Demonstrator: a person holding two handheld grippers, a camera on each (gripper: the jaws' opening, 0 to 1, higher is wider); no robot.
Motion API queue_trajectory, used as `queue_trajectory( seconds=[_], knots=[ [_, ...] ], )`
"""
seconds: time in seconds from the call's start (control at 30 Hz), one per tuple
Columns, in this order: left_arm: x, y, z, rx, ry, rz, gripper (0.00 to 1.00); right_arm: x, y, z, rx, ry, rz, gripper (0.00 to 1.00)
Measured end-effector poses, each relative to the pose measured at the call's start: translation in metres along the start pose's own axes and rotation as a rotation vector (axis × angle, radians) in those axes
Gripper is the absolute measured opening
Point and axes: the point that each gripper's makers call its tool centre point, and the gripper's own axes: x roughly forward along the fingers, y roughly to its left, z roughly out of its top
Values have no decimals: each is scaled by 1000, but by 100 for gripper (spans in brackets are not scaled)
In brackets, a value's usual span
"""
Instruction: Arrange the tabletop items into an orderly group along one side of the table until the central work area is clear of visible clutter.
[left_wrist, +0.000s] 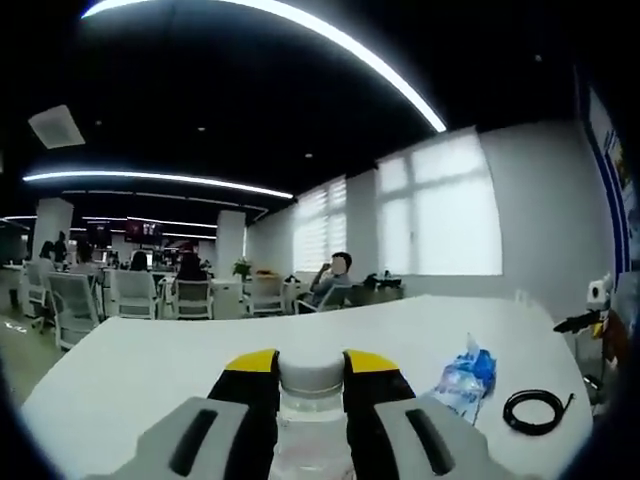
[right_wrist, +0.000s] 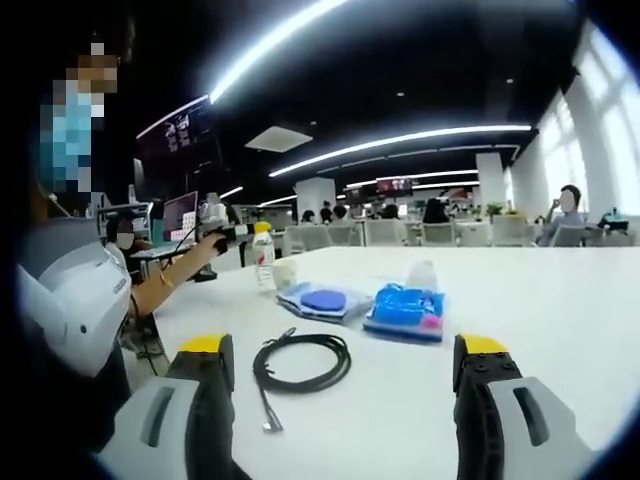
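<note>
Our left gripper (left_wrist: 311, 372) is clamped on a clear bottle (left_wrist: 311, 400) above the white surface (left_wrist: 150, 370). Right of the bottle lie a blue packet (left_wrist: 463, 380) and a coiled black cable (left_wrist: 535, 410). Our right gripper (right_wrist: 345, 362) stands apart over that cable.

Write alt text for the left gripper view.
The left gripper jaws clamp a clear bottle by its neck over a white table. A blue crumpled packet and a coiled black cable lie right.
</note>
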Motion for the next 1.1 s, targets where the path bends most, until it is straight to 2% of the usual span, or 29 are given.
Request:
queue_trajectory(
  seconds=[0.3, 0.53, 0.57, 0.6, 0.83, 1.1],
  knots=[
    [3, -4, -6, 18, 21, -32, 22, 5, -1, -2, 5, 11, 2, 88],
    [4, -3, -19, -4, 51, -51, 22, 6, 0, 1, 5, 6, 1, 88],
    [4, -3, -11, -15, -5, -57, 22, 6, 0, 1, 4, 5, 1, 88],
    [1, -2, -16, -7, 21, -54, 22, 7, 1, 3, -2, 7, 1, 88],
    [-6, -4, -17, -1, 14, -91, 23, 11, 2, 1, 3, 10, 6, 88],
    [-9, -4, -13, -70, -36, -119, 24, 14, 4, -1, 5, 14, 14, 88]
  ],
)
